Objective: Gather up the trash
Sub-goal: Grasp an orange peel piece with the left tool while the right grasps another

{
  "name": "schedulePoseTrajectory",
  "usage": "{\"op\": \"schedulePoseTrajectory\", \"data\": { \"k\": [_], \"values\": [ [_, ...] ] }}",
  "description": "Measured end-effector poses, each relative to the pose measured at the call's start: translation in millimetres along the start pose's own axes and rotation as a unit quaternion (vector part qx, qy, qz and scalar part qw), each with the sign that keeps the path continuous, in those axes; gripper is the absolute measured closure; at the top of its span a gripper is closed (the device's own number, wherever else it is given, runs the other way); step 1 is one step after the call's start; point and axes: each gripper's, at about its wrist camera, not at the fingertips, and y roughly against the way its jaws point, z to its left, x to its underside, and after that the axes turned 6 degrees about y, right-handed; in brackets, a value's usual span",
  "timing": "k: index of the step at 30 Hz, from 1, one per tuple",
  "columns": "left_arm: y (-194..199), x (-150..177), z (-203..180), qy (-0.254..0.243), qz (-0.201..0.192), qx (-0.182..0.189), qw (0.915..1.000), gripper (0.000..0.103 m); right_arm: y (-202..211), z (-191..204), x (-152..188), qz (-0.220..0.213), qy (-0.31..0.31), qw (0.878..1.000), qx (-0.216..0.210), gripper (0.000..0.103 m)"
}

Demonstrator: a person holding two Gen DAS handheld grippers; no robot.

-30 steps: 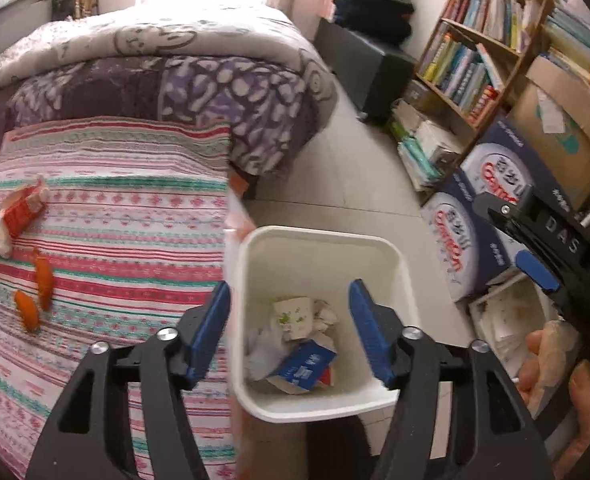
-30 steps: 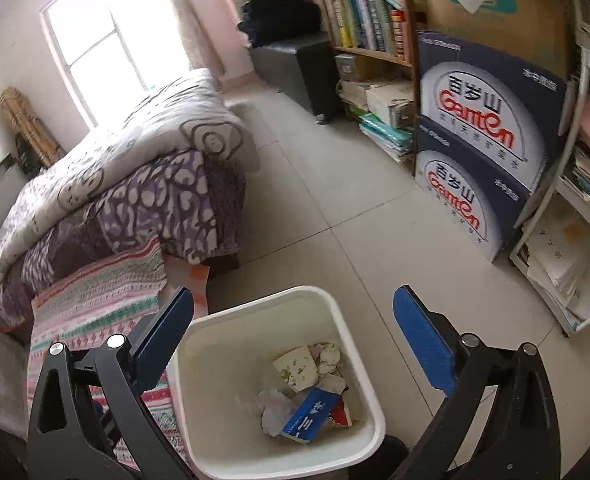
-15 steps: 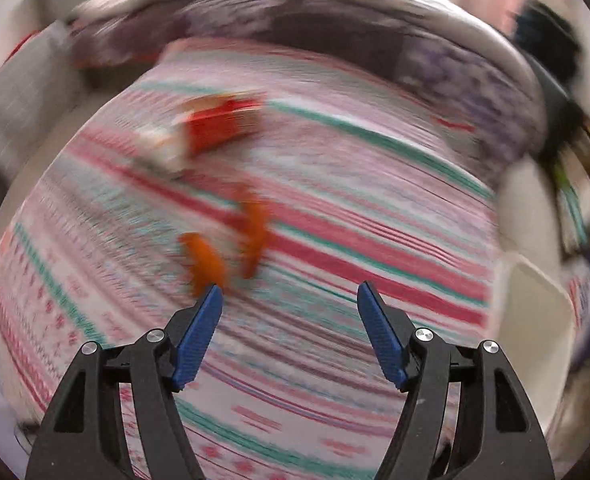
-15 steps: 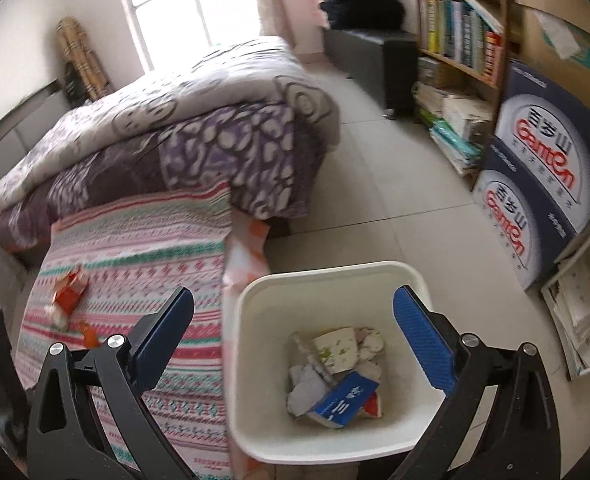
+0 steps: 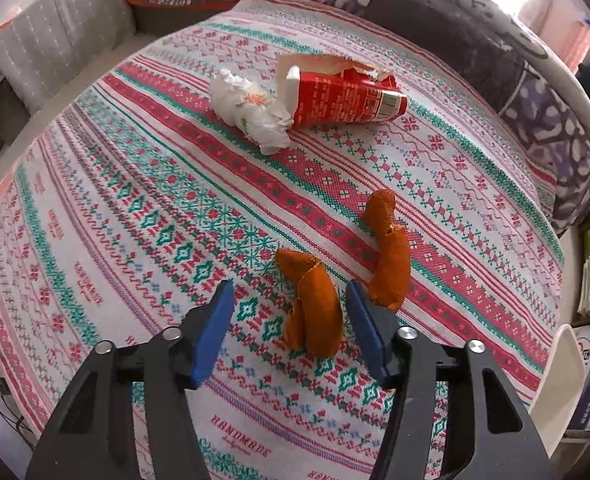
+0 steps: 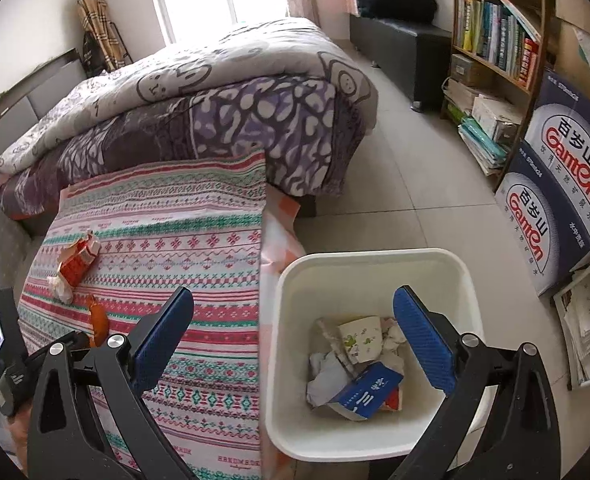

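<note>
two orange peel pieces lie on the patterned blanket point(image 5: 135, 200) over the bed. the left gripper point(image 5: 291, 326) points down at the nearer orange peel point(image 5: 315, 312), which sits between its blue fingers point(image 5: 215, 332); they are closing, not yet pressing it. the second orange peel point(image 5: 391, 256) lies just beside it. farther off, a crumpled tissue point(image 5: 255, 114) touches a torn red carton point(image 5: 343, 98). the right gripper point(image 6: 295, 340) hangs with fingers spread wide and empty above the white trash bin point(image 6: 375, 264), which holds paper scraps.
</note>
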Motion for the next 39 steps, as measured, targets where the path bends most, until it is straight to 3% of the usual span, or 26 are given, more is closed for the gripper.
{"op": "schedulePoseTrajectory", "data": {
  "k": [3, 6, 7, 10, 17, 27, 33, 39],
  "values": [
    [-6.8, -1.4, 1.4, 0.000, 0.007, 0.003, 1.0000, 0.055, -5.0, 13.7, 0.6, 0.005, 0.009, 1.000, -0.003, 0.007],
    [-9.8, -4.2, 6.9, -0.003, 0.012, 0.010, 0.9999, 0.068, -9.8, 28.0, 1.0, 0.007, 0.018, 1.000, -0.007, 0.007],
    [-9.4, -4.5, 7.7, -0.006, 0.013, 0.013, 0.9998, 0.077, -11.4, 32.3, 1.4, 0.008, 0.020, 1.000, -0.008, 0.007],
    [-5.8, -4.0, 11.2, -0.017, 0.017, 0.030, 0.9993, 0.082, -18.6, 49.5, 2.5, 0.014, 0.029, 0.999, -0.014, 0.007],
    [16.8, -12.5, 51.8, 0.010, 0.004, 0.051, 0.9986, 0.083, -41.2, 102.8, 10.7, 0.038, 0.060, 0.996, -0.047, 0.007],
    [72.8, -32.0, 118.2, 0.063, -0.077, 0.057, 0.9934, 0.083, -69.4, 199.6, 31.6, 0.045, 0.137, 0.986, -0.086, 0.012],
    [89.1, -36.1, 138.2, 0.073, -0.102, 0.057, 0.9905, 0.083, -90.2, 229.8, 42.8, 0.060, 0.157, 0.982, -0.086, 0.025],
    [95.9, -35.8, 149.5, 0.069, -0.104, 0.059, 0.9904, 0.083, -111.1, 241.7, 50.5, 0.088, 0.160, 0.978, -0.097, 0.049]
  ]
}}
